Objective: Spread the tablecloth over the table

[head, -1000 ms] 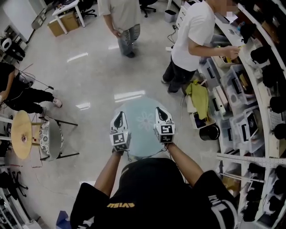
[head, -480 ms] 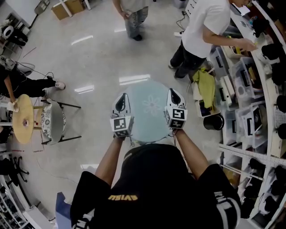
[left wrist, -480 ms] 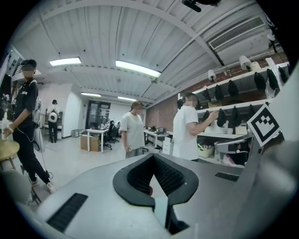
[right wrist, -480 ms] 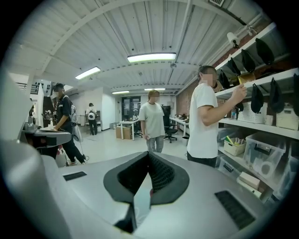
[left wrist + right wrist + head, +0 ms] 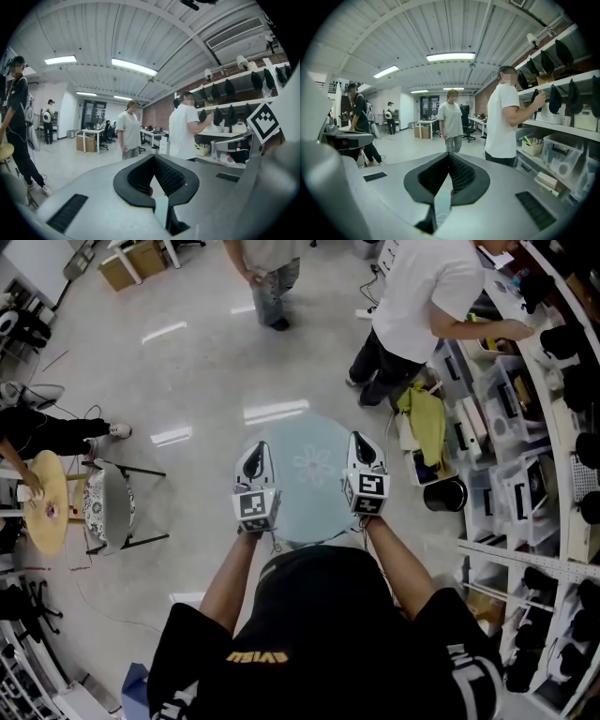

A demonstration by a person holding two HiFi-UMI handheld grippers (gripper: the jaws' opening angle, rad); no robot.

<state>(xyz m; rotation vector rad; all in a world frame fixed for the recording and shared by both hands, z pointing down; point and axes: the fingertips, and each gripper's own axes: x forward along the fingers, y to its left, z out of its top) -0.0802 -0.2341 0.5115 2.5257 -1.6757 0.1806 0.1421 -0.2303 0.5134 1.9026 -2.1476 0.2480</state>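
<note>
Right gripper (image 5: 361,442) has shifted outward from left gripper (image 5: 259,452); both sets of jaws pinch the tablecloth (image 5: 314,470), stretching its edge taut for spreading.

chair (image 5: 108,512) near left edge | black bucket (image 5: 441,495) beside shelves (image 5: 525,557) | yellow-green cloth (image 5: 424,432), perhaps a jacket

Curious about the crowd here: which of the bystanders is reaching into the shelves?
The person in the white T-shirt, arm stretched to the shelves. The one in jeans stands mid-floor; the one in black is by the round table.
</note>
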